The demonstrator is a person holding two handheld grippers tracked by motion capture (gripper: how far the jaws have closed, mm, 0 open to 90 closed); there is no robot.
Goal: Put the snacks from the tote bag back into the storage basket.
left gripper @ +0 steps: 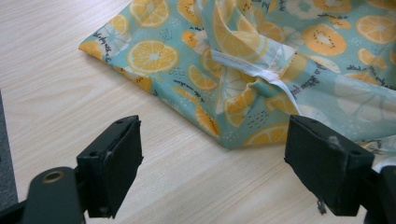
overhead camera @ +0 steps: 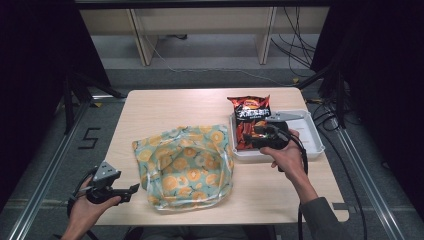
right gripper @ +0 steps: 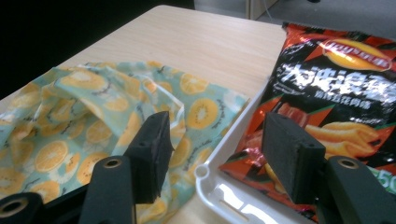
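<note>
A teal bag printed with orange slices [overhead camera: 185, 165] lies crumpled in the middle of the table, its opening loosely folded [left gripper: 280, 46]. A red and black chip packet [overhead camera: 248, 117] rests in a white tray [overhead camera: 312, 132] at the right, leaning over the tray's far rim. My left gripper [overhead camera: 131, 191] is open at the table's front left corner; its jaws [left gripper: 212, 144] stand wide just short of the bag's near corner. My right gripper [overhead camera: 252, 137] is open, with its jaws [right gripper: 217, 140] either side of the tray's left rim [right gripper: 219, 191] and the chip packet's lower corner [right gripper: 341, 93], not pressing it.
The light wooden table [overhead camera: 175, 107] has bare room at the back left and along the front right. Metal rails run along the floor on both sides. Cables lie on the floor behind and to the right of the table.
</note>
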